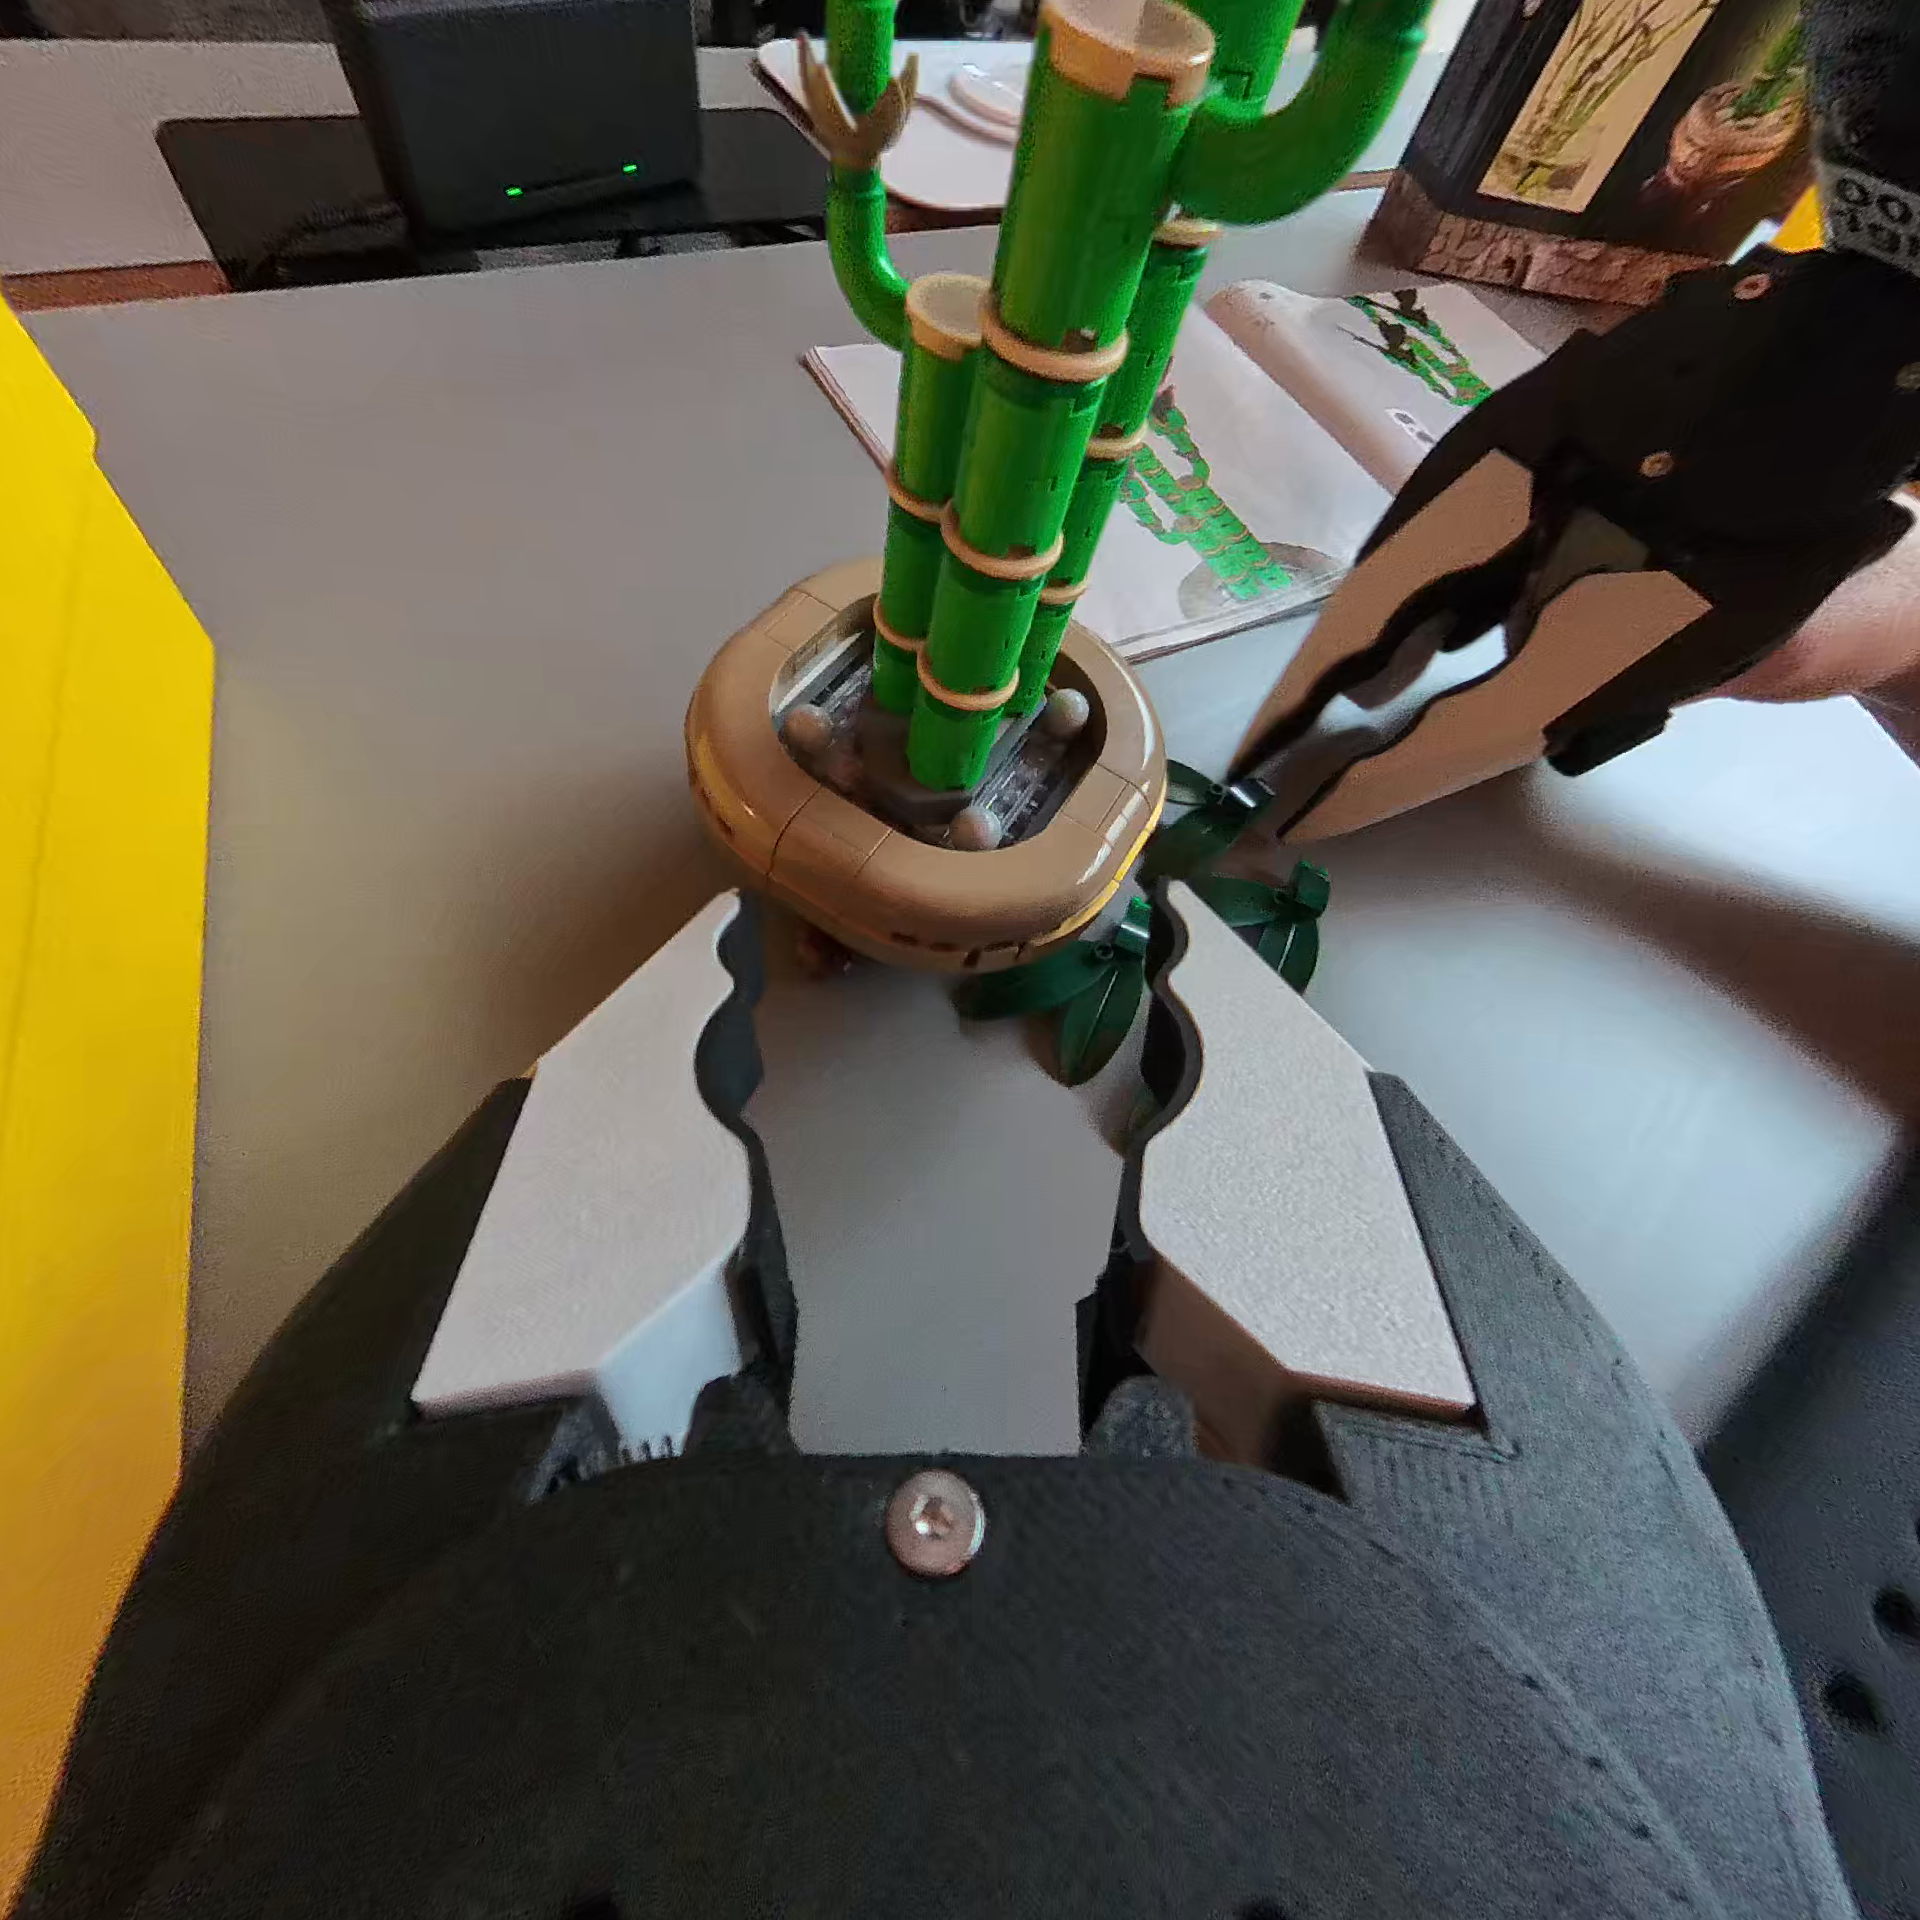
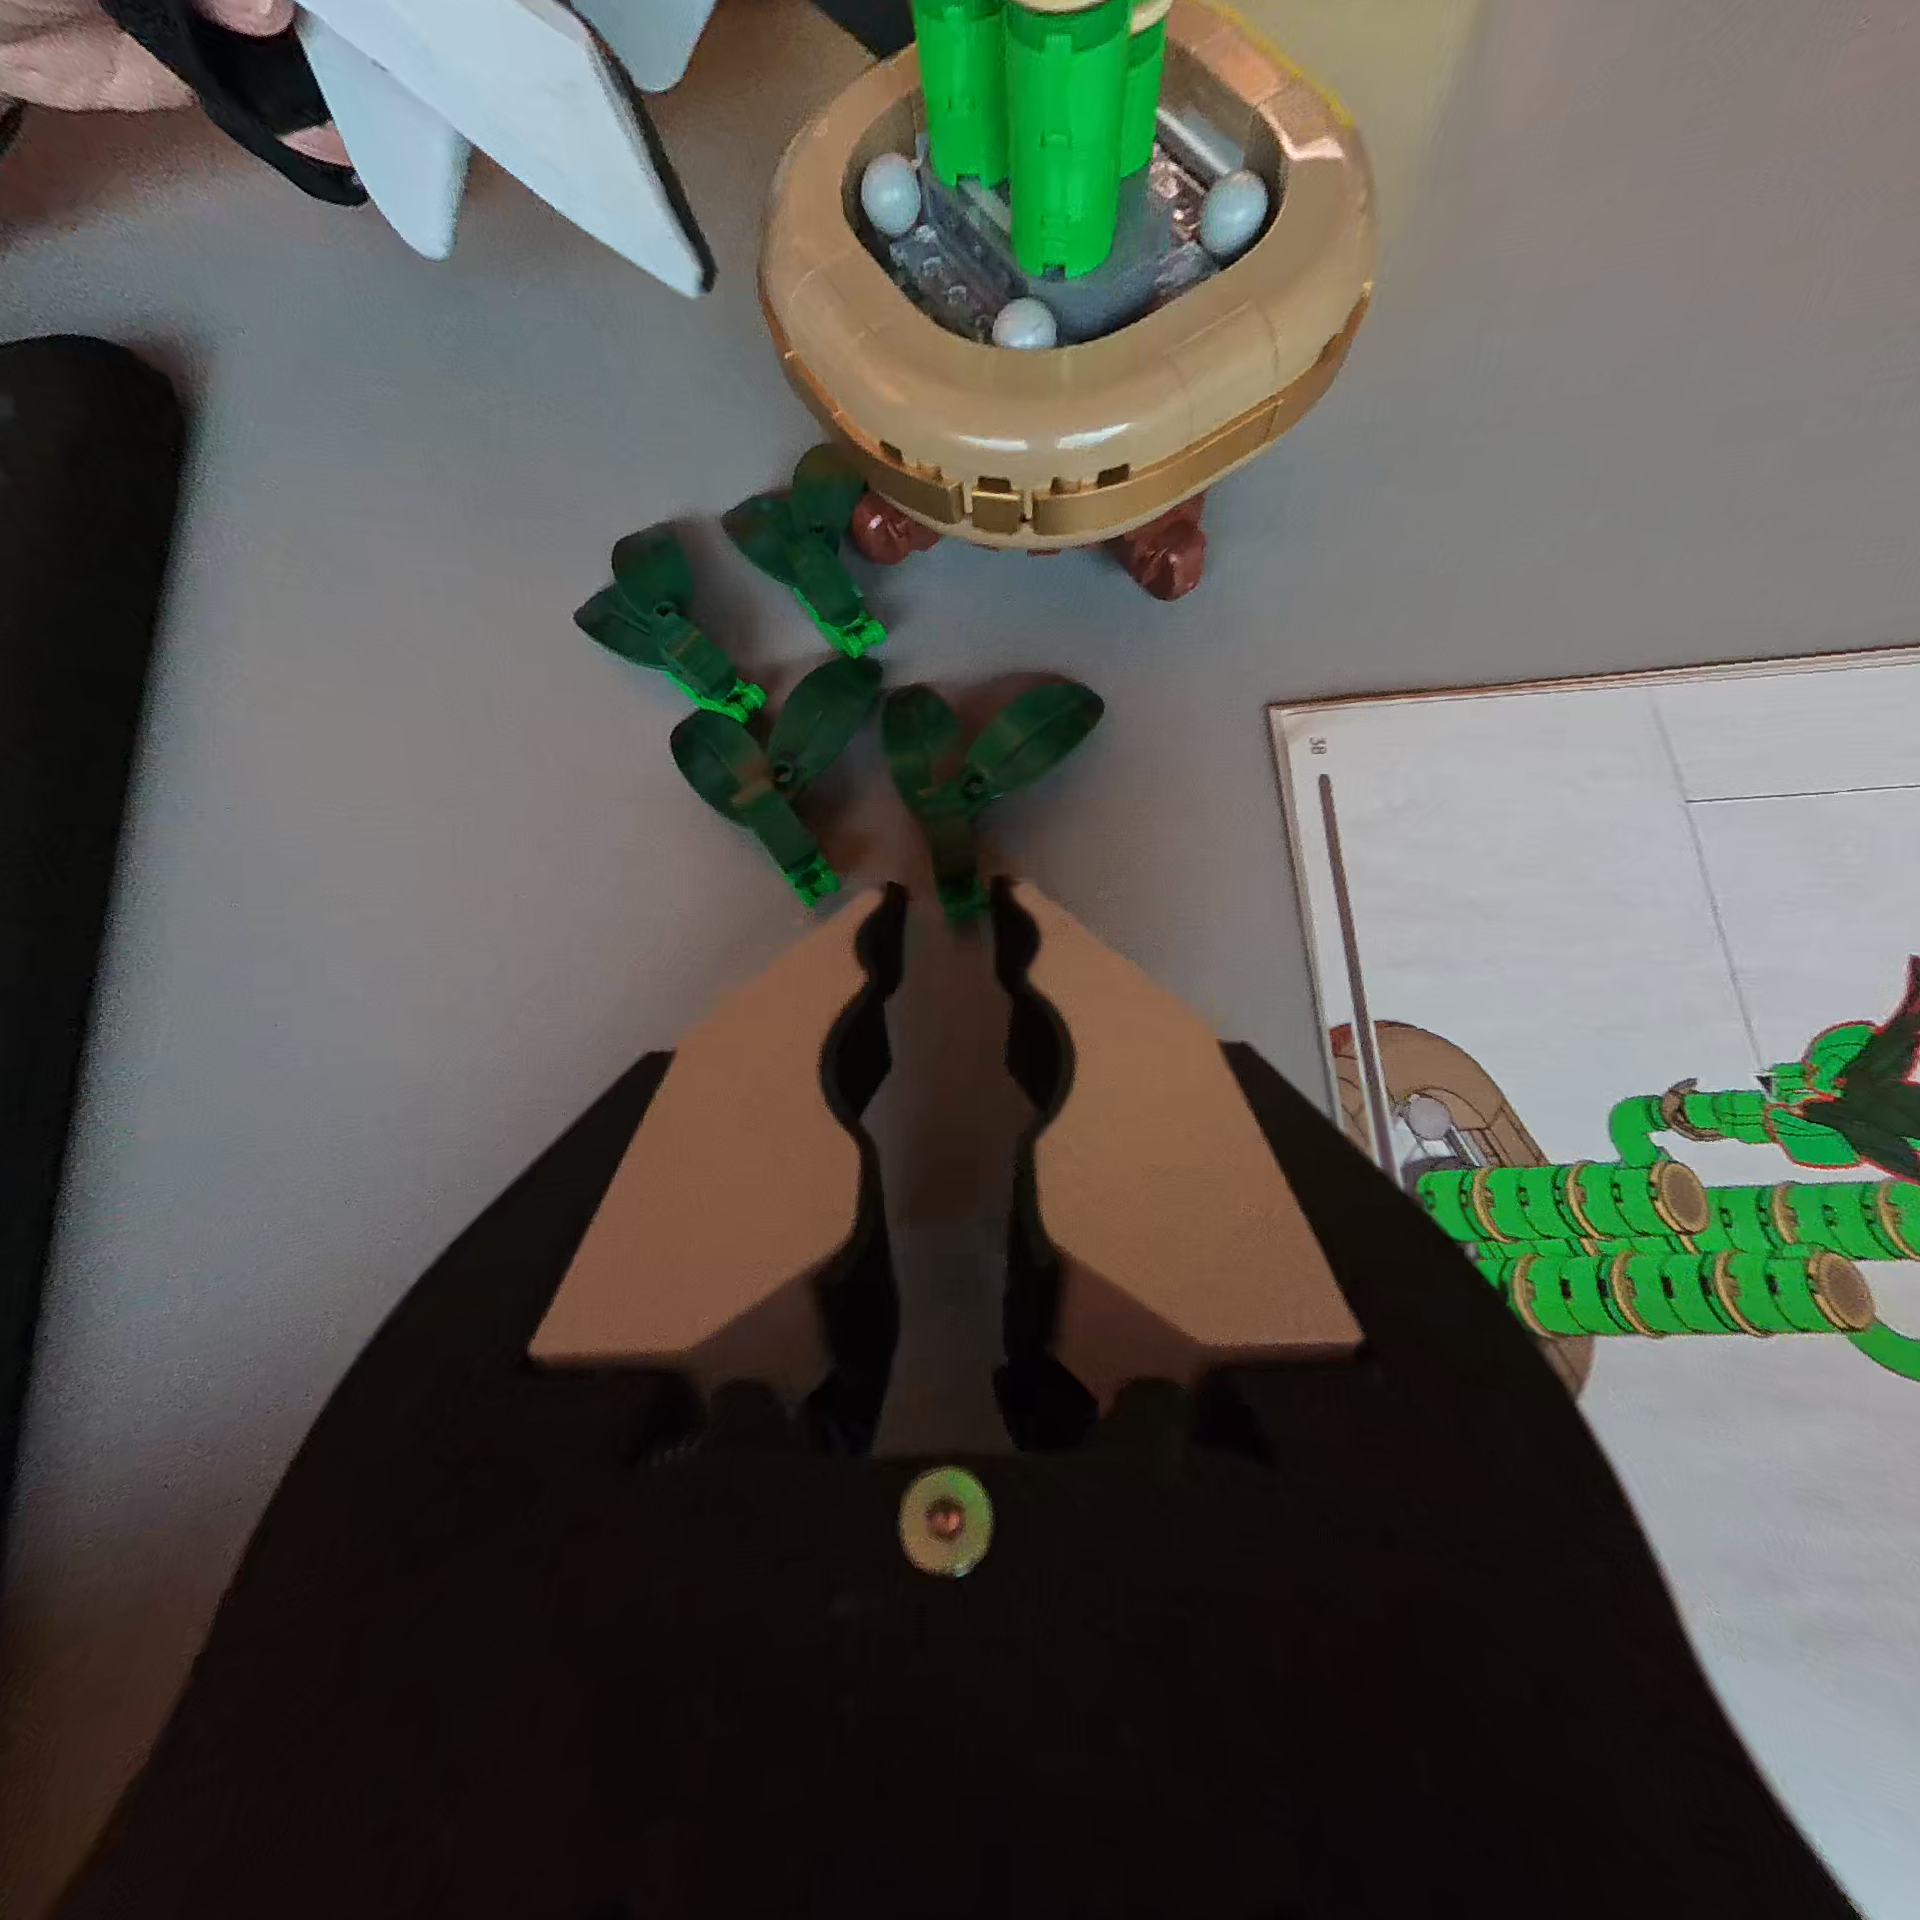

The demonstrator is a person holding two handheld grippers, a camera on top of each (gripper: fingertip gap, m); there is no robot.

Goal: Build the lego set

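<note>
The lego bamboo plant (image 1: 987,499) stands in its tan pot (image 1: 914,862) on the grey table; the pot also shows in the right wrist view (image 2: 1070,416). Several dark green leaf pieces (image 2: 774,769) lie in front of the pot. My right gripper (image 2: 948,891) has its tan fingers a narrow gap apart, with the stem of one leaf piece (image 2: 966,769) between the tips. It also shows in the left wrist view (image 1: 1262,808). My left gripper (image 1: 951,904) is open and empty, its tips just in front of the pot's base. In the right wrist view (image 2: 571,270) it sits left of the pot.
An open instruction booklet (image 2: 1610,935) lies to the right of the leaves, and shows behind the pot in the left wrist view (image 1: 1226,447). The set's box (image 1: 1600,135) stands at the back right. A yellow surface (image 1: 83,727) borders the left. A black device (image 1: 520,104) sits far back. The black device (image 1: 520,104) is about equally far from each gripper, around 35 cm.
</note>
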